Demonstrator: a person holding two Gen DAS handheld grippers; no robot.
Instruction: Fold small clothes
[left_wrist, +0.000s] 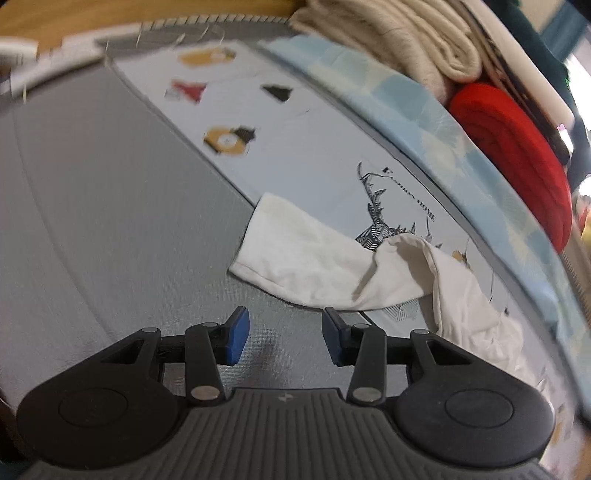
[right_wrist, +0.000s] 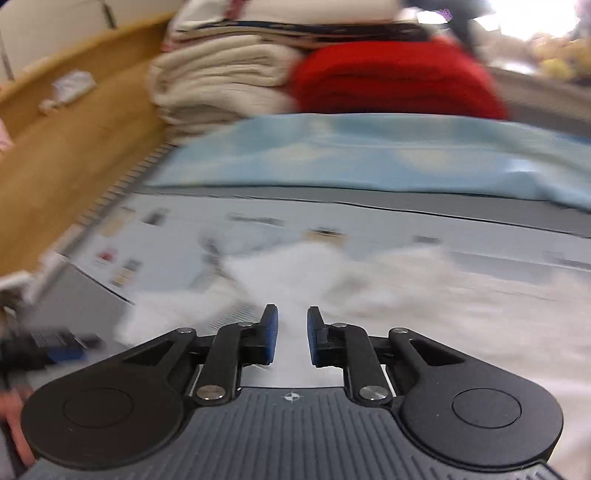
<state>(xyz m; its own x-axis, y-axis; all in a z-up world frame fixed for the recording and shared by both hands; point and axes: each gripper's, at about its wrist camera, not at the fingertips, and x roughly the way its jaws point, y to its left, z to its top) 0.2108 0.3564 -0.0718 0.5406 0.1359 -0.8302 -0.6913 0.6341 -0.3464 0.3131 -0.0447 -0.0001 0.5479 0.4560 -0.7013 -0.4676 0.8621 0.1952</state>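
Note:
A small white garment lies crumpled, half on the grey surface and half on a pale printed mat. One flat end points left and the rest trails off to the right. My left gripper hovers over the grey surface just short of the garment's near edge. It is open, with nothing between its blue pads. In the blurred right wrist view the white garment spreads under and ahead of my right gripper. Its jaws stand a narrow gap apart, and no cloth is visibly pinched between them.
Behind the mat lies a light blue cloth. Past it are a stack of folded beige cloth and a folded red item, seen again in the right wrist view as the beige stack and red item. A wooden surface runs along the left.

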